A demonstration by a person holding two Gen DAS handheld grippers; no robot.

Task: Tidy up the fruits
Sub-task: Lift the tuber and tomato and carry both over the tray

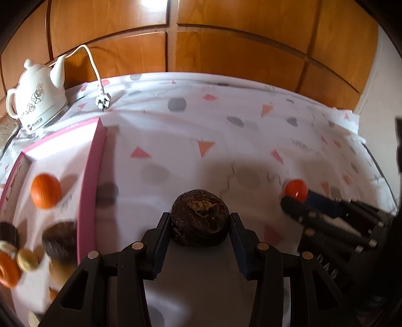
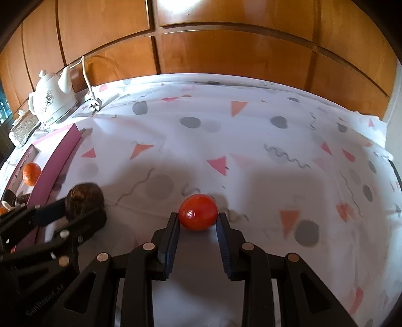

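A: Gripping what, on the left?
B: The left gripper point(image 1: 200, 221) is clamped on a dark brown fruit point(image 1: 199, 217), just right of the pink box point(image 1: 90, 176) holding an orange point(image 1: 45, 191).
A: And the right?
B: The right gripper point(image 2: 198, 221) pinches a red tomato point(image 2: 198, 212) at centre, over the patterned cloth point(image 2: 251, 140). A white kettle point(image 2: 54, 100) stands far left.

Bright light pours in from above and behind, throwing soft grey shadows across the tablecloth point(image 2: 251, 130) — glare whitens the wooden panels point(image 2: 176, 7) up top, edges bow and darken, and the pink box point(image 1: 88, 176) smears with blur.
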